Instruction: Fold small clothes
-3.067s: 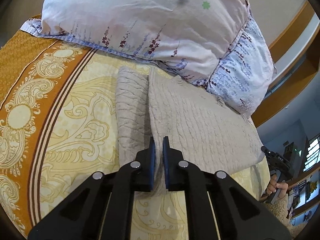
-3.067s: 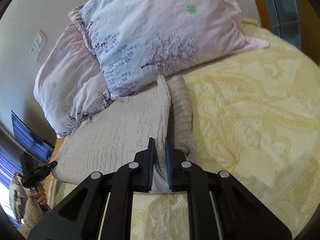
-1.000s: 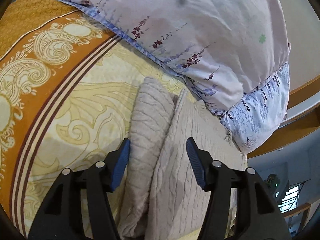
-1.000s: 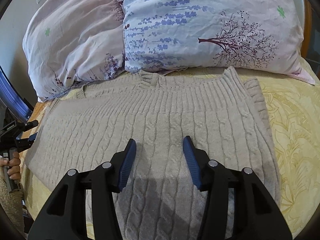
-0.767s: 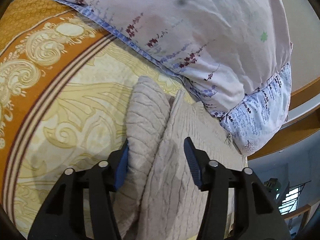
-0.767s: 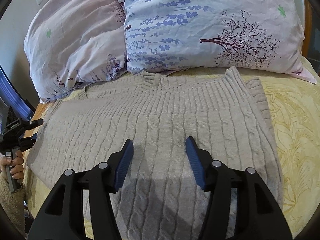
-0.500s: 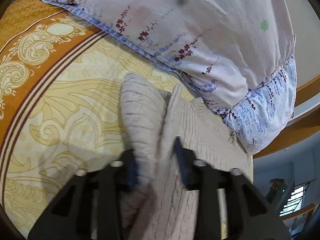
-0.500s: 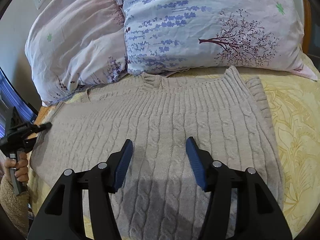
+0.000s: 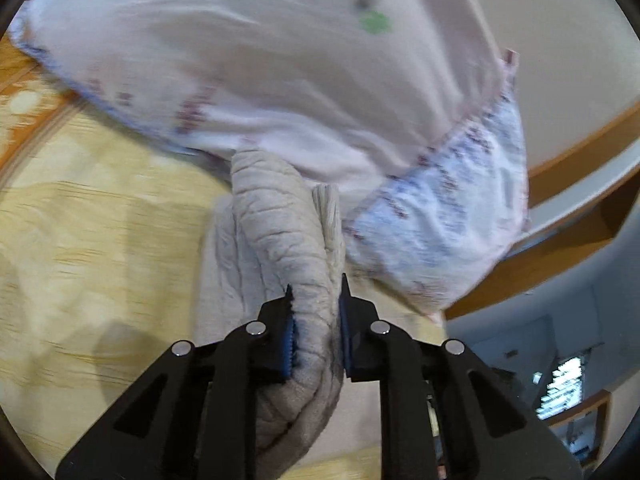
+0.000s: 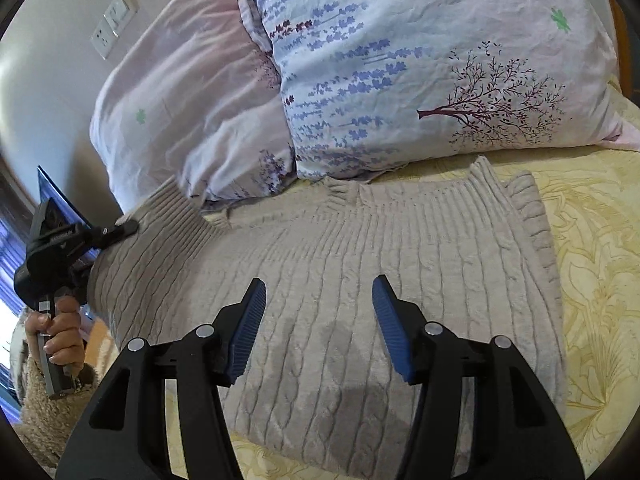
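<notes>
A beige cable-knit sweater (image 10: 360,264) lies flat on the yellow bedspread (image 10: 600,280), its neck toward the pillows. My left gripper (image 9: 316,304) is shut on the sweater's sleeve (image 9: 280,232) and lifts it off the bed; it also shows in the right wrist view (image 10: 120,232), at the sweater's left side, with that side raised. My right gripper (image 10: 318,300) is open and empty, hovering above the sweater's lower middle.
Two floral pillows (image 10: 400,60) lean against the wall just behind the sweater. An orange patterned border (image 9: 24,92) runs along the bedspread's left. A wooden headboard rail (image 9: 580,140) is at the right. A wall socket (image 10: 114,24) is above the pillows.
My left gripper has closed on the sweater's left sleeve and raised it toward the pillows. My right gripper has stayed open over the sweater, barely moving.
</notes>
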Available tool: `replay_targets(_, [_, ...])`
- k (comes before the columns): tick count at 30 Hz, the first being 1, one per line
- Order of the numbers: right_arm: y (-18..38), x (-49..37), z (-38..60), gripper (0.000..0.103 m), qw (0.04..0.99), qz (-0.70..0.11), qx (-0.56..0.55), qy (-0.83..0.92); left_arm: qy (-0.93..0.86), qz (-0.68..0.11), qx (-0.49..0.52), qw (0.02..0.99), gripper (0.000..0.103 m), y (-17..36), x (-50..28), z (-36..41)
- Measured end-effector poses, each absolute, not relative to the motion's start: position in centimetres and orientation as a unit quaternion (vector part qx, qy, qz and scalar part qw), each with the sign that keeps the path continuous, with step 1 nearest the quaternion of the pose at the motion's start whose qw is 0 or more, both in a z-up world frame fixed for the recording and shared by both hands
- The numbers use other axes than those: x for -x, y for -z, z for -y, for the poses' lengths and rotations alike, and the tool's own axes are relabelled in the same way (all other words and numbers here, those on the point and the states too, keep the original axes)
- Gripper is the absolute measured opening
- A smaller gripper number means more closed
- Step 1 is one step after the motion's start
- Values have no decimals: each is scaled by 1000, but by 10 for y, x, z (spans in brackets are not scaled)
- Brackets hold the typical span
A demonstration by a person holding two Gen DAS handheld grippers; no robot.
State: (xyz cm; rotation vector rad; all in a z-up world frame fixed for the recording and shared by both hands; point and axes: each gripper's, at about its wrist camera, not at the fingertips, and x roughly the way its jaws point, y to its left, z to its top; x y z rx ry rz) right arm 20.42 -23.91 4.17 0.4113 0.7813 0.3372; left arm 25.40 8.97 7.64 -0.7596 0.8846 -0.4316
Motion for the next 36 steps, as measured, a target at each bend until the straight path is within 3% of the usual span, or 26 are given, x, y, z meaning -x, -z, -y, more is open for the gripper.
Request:
replay_targets(6, [-42,-198,255,57,889,-365,-225,-163,276,-425,352,787,16,-74,-265,9])
replay_targets(11, [-30,-200,278,57,872,-381,-268,-149,331,-499,364,714,19,-30,-276,79])
replay_targets(13, [-29,-197,288,57,866,-383,-283,-150,377,-487,381,689,19,-33,-273,77])
replay_targets(14, [-29,-195,293,57,862,-383,-295,-154,396,-468,388,688,27,-43,-270,67])
replay_targets(15, [-30,-195,298,58,856,-383,-308,-159,400,-453,389,695,43,-51,-267,57])
replay_targets(18, [-28,-201,304,65,822,-392,-365,-196,348,-416,359,760,60,-73,-257,20])
replay_targets(21, [-23,-211,300,65,786,-412,-402,-225,259,-430,310,807,62,-72,-254,-6])
replay_targets(26, [-5,-230,278,65,743,-483,-412,-213,218,-474,295,800,62,-36,-250,-23])
replay_targets(32, [-5,-242,265,65,737,-485,-417,-220,216,-502,297,783,66,-14,-254,-21])
replay_targets(36, [-7,-257,257,44,762,-470,-397,-200,221,-513,298,774,68,-5,-253,-15])
